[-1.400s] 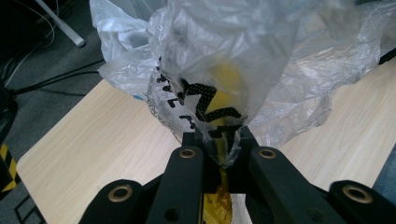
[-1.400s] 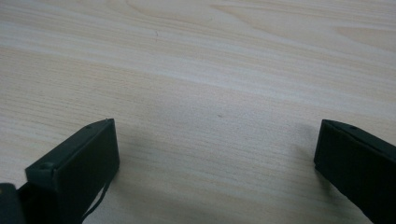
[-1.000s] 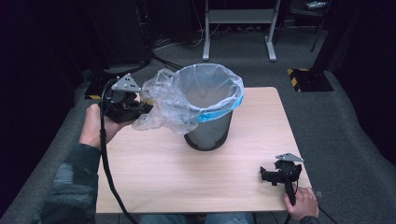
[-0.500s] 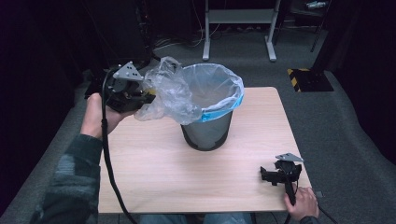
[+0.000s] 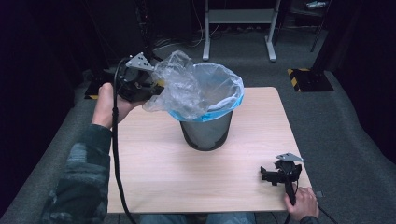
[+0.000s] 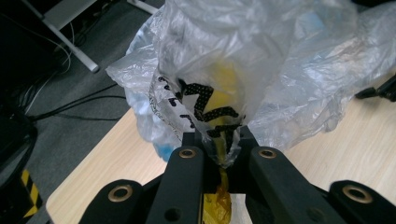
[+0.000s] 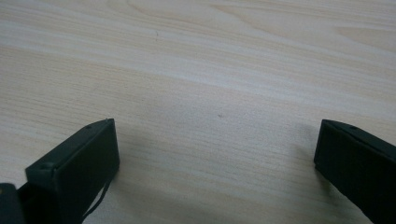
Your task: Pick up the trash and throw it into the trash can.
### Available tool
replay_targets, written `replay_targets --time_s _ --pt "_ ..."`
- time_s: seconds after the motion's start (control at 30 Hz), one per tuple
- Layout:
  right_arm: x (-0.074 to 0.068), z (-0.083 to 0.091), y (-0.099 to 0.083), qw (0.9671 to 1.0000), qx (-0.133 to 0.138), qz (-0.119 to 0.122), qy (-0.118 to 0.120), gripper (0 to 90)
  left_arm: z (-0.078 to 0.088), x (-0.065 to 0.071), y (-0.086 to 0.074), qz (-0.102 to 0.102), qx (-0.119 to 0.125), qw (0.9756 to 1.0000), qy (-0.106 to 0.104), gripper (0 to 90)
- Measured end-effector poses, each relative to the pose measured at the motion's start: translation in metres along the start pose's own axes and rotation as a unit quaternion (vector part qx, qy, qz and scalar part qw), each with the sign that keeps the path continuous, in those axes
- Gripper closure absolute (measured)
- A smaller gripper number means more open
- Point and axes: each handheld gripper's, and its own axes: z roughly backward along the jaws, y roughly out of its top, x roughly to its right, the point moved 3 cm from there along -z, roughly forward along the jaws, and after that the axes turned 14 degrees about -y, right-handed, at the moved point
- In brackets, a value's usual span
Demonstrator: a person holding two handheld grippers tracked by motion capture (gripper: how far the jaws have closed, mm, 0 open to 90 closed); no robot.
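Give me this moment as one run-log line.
left gripper: shut on plastic bag edge, lifted beside bin | bag: lines bin, rim folded over | right gripper: open, empty, resting on table

Dim room, grey carpet floor (image 5: 299, 56), prob. metal stand (image 5: 238, 18) behind.

The mesh bin (image 5: 207, 133) and its bulging plastic bag (image 5: 187, 91) block the frame's centre, while bare table (image 5: 154, 177) lies open across the lower left.
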Motion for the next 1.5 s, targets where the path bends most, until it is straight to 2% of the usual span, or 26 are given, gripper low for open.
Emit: replay_targets --time_s 0.3,0.63,0.87,1.1,1.2,1.43,1.5 --pt "0.0 0.0 0.0 1.0 0.0 0.001 0.001 0.0 -0.012 -0.007 0.013 0.005 0.011 0.9999 -0.007 86.4" --pt "0.0 0.0 0.0 1.0 0.0 0.001 0.001 0.0 -0.016 -0.008 0.039 -0.014 0.015 0.9998 -0.004 86.5" --pt "0.0 0.0 0.0 1.0 0.0 0.003 0.001 0.0 -0.031 -0.012 0.046 -0.011 0.009 0.9999 -0.008 86.5" --pt "0.0 0.0 0.0 1.0 0.002 0.002 0.002 0.0 -0.058 -0.016 0.055 -0.012 0.0 0.9999 -0.007 86.4" --pt "0.0 0.0 0.0 1.0 0.002 0.002 0.002 0.0 -0.064 -0.018 0.057 -0.014 -0.005 0.9999 -0.009 86.4" --pt "0.0 0.0 0.0 1.0 0.002 0.002 0.002 0.0 -0.08 -0.03 0.058 0.008 0.0 0.9999 -0.006 86.4" --pt "0.0 0.0 0.0 1.0 0.001 0.001 0.001 0.0 -0.089 -0.035 0.058 0.014 -0.002 0.9998 -0.011 86.4"
